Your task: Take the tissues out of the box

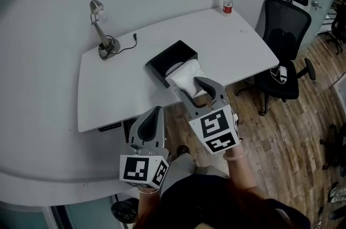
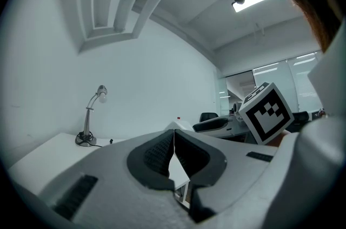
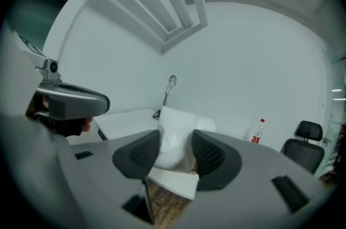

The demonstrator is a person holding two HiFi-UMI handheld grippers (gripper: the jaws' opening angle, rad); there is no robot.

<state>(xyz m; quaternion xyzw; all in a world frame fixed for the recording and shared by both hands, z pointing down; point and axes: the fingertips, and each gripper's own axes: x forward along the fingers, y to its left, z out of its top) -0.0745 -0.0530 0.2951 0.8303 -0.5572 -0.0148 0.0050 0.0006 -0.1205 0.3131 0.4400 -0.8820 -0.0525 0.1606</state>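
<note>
Nearest, left gripper (image 1: 156,110) hangs w/ jaws together, empty, prob parked clear. Beyond, right gripper (image 1: 195,90) has jaws clamped on white soft-wrapped tissue pack (image 1: 183,74), half out of open black rectangular box (image 1: 162,57) near white table (image 1: 119,92) edge, to free it

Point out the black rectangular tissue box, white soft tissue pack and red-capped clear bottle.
black rectangular tissue box (image 1: 171,55): head view, dark interior
white soft tissue pack (image 1: 184,73): head view, upper face
red-capped clear bottle (image 1: 228,2): head view, body
</note>
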